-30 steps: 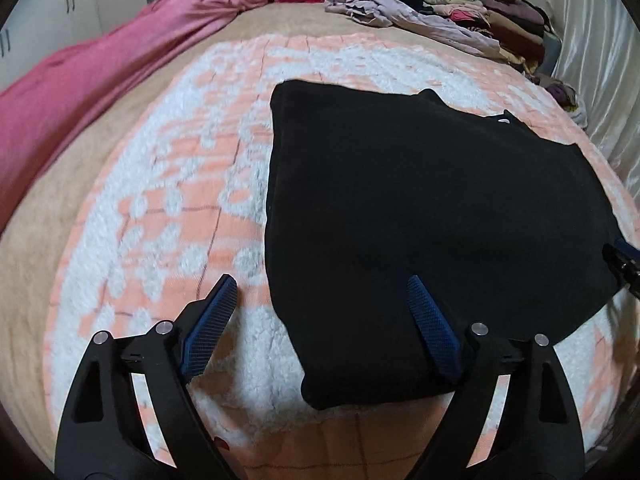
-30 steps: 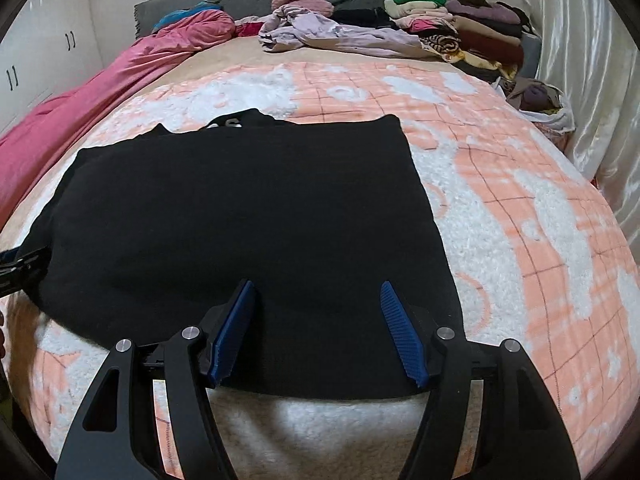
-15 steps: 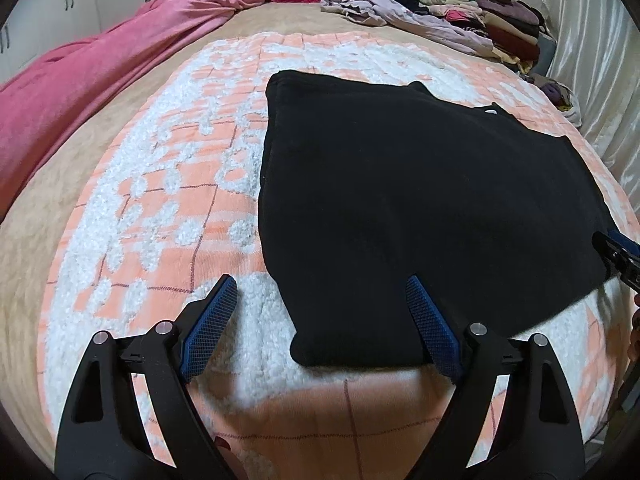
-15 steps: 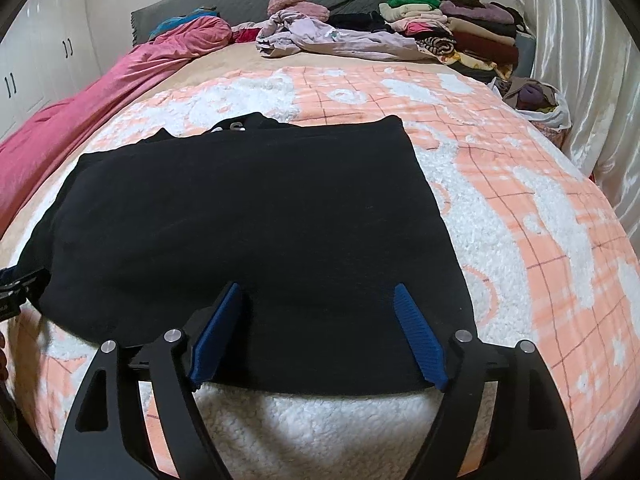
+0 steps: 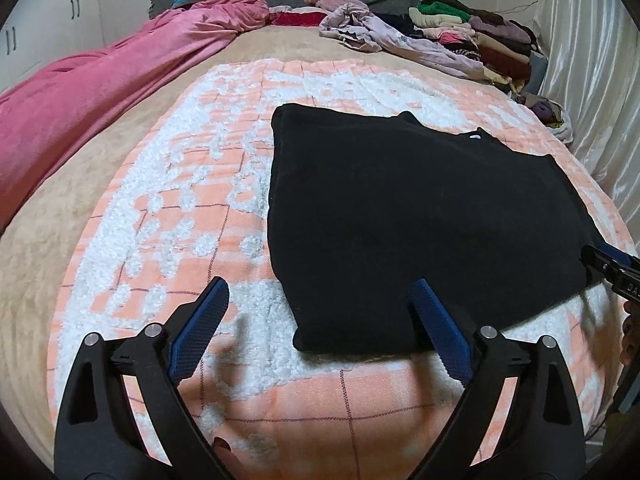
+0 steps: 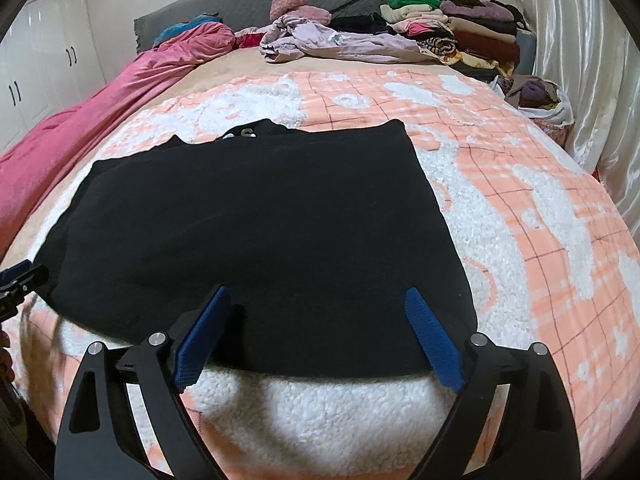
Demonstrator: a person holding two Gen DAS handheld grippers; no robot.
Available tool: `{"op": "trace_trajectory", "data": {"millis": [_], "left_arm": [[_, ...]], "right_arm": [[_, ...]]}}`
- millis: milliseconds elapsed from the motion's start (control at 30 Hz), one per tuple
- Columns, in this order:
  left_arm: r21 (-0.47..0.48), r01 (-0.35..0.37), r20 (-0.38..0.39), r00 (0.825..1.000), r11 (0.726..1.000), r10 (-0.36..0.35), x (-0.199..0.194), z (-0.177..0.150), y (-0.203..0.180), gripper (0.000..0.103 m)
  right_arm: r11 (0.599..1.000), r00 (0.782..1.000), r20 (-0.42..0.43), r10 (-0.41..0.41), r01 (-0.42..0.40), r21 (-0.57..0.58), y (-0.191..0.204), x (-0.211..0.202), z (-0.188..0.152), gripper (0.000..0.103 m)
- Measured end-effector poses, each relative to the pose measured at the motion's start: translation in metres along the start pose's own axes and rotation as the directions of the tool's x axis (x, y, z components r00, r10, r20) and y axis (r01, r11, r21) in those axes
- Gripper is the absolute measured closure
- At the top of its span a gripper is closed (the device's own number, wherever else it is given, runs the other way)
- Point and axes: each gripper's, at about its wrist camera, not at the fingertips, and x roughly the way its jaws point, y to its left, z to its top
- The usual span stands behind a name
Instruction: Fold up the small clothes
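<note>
2 grippers hung spread above the near edge of the bed, both further back from the cloth than 1 second before. The left gripper [image 5: 320, 312] stood wide apart and held nothing; its right finger, which had overlapped the black garment [image 5: 420, 216] well inside its hem, now only met the near left corner, and its left finger lay over bare blanket [image 5: 172, 216]. The right gripper [image 6: 320, 320] was also spread and empty, both fingers over the near hem, with more white fleece showing below it than before. The garment lay flat on the orange and white blanket, its collar at the far edge. Open blanket lay left of the garment and right of it. Beyond that, a pink duvet [image 5: 100, 80] ran along the left side, and a pile of clothes [image 6: 440, 36] sat against the grey headboard [image 6: 256, 0]
</note>
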Motion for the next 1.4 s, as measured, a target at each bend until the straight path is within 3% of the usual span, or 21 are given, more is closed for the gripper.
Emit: {"op": "trace_trajectory", "data": {"millis": [100, 267, 367, 633, 1000, 1400], "left_arm": [[-0.007, 0.002, 0.013, 1.0, 1.0, -0.002, -0.003, 0.001, 0.002, 0.01], [-0.022, 0.001, 0.028, 1.0, 1.0, -0.001, -0.006, 0.003, 0.005, 0.01], [-0.027, 0.001, 0.032, 0.999, 1.0, 0.0, -0.007, 0.005, 0.006, 0.01], [-0.044, -0.005, 0.051, 0.999, 0.999, 0.007, -0.012, 0.006, 0.012, 0.01], [-0.067, -0.038, 0.066, 0.997, 0.997, 0.043, -0.013, 0.011, 0.027, 0.01], [-0.108, -0.098, 0.071, 0.992, 0.989, 0.106, -0.01, 0.02, 0.054, 0.01]], "right_arm": [[1.0, 1.0, 0.003, 0.009, -0.009, 0.012, -0.001, -0.005, 0.0, 0.014], [1.0, 1.0, 0.016, 0.01, -0.01, 0.02, -0.002, -0.014, 0.0, 0.014], [1.0, 1.0, 0.028, -0.002, 0.002, 0.016, 0.0, -0.02, 0.0, 0.007], [1.0, 0.998, 0.057, 0.0, 0.001, -0.022, 0.014, -0.032, 0.005, 0.007], [0.989, 0.995, 0.067, 0.075, -0.066, -0.135, 0.066, -0.032, 0.015, 0.007], [0.949, 0.984, 0.039, 0.175, -0.158, -0.273, 0.136, -0.014, 0.018, 0.007]]}}
